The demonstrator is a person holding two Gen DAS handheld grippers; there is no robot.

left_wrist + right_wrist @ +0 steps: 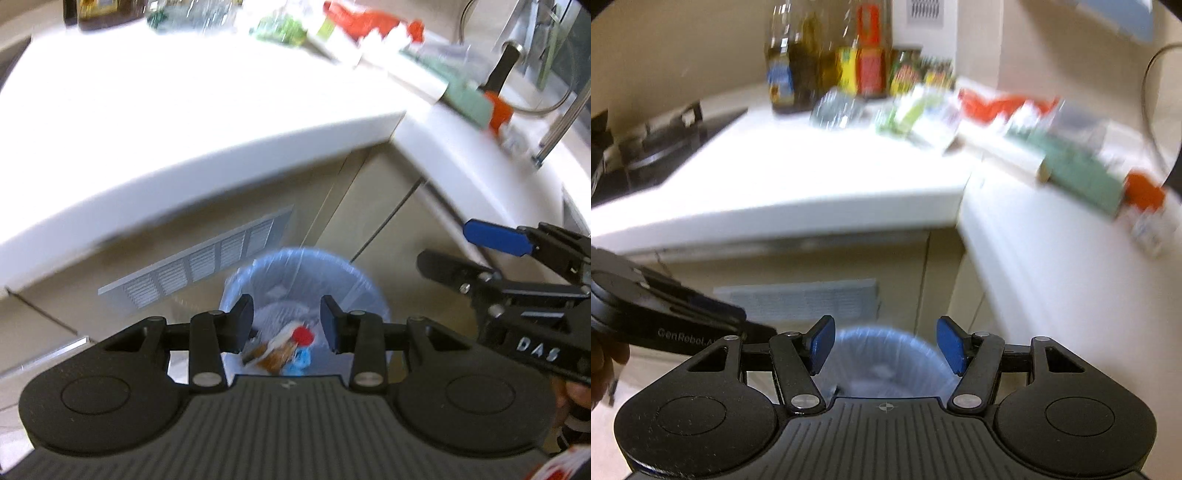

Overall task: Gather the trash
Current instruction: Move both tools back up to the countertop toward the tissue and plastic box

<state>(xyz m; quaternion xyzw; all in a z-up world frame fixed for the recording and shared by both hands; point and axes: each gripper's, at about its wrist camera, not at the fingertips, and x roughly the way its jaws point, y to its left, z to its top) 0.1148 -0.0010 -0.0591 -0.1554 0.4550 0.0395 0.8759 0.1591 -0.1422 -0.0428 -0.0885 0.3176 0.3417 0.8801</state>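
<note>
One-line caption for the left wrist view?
Left gripper, open and empty, above blue-lined trash bin holding wrappers.

A white L-shaped countertop [820,177] fills the upper half of both views, its inner corner at about 3 o'clock in the right wrist view. Beige cabinet fronts [369,206] stand below it, with a slatted vent grille [199,262] set in the panel at 9 o'clock. A dark stovetop [661,147] lies at 10 o'clock. Bottles [827,59] stand against the cream wall [683,48] at 12 o'clock. A metal faucet [517,40] rises at 2 o'clock. The light is bright and even.
</note>
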